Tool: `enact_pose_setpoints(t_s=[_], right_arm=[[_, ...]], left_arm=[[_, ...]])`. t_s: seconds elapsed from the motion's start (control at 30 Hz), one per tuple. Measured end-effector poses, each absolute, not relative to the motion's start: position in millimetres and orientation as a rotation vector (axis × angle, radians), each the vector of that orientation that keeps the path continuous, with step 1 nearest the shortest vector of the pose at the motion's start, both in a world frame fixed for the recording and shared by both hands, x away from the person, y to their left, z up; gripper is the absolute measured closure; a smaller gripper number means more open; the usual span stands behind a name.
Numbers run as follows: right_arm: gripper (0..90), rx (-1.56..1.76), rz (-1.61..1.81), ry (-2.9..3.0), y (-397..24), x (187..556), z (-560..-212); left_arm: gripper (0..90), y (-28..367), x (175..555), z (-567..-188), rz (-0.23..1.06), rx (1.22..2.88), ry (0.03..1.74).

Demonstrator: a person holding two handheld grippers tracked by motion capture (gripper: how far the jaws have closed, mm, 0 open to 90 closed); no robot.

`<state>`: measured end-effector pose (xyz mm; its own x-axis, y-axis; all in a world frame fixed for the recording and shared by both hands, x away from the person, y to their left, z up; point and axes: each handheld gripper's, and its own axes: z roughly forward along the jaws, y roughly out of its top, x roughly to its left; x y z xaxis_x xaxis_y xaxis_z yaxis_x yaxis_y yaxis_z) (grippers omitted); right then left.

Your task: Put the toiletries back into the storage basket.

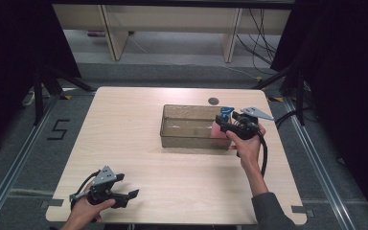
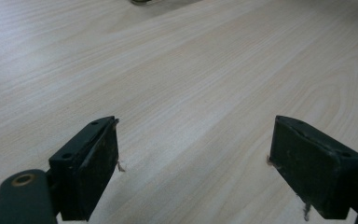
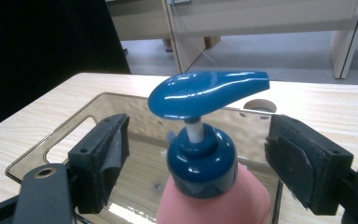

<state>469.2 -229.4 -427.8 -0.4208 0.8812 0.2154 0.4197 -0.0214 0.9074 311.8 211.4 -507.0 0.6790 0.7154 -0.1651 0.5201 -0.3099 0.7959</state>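
Note:
A pink pump bottle [image 3: 214,198] with a blue pump head [image 3: 205,93] stands upright at the right end of a clear brownish bin [image 1: 187,141], where its pink body [image 1: 216,130] shows through the wall. My right gripper [image 3: 199,154] is open around the bottle's blue collar, with a gap between each pad and the bottle. In the high view that right gripper [image 1: 220,123] reaches into the bin from the right. My left gripper [image 1: 128,186] rests near the table's front left edge. It is the left gripper [image 2: 193,149] that stands open over bare wood, with nothing between its fingers.
The bin's rim [image 3: 74,116] lies just behind the bottle. A round cable hole [image 1: 213,100] sits in the table beyond the bin. Black stands [image 1: 40,91] and dark curtains flank the table, and desk legs [image 1: 112,33] stand behind it.

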Motion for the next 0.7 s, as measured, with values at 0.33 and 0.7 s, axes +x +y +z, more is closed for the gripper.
enact_pose_setpoints(t_s=[0.33, 0.7], right_arm=[[22.0, 1.371, 1.450, 1.820, -231.1, 466.2, -429.3], [21.3, 1.391, 1.460, 1.816, -230.8, 459.9, -428.7]], left_arm=[[14.9, 211.2, 311.5, -506.9, 0.269, 1.988, 0.951], [14.9, 211.3, 311.7, -506.9, 0.269, 1.986, 0.951]])
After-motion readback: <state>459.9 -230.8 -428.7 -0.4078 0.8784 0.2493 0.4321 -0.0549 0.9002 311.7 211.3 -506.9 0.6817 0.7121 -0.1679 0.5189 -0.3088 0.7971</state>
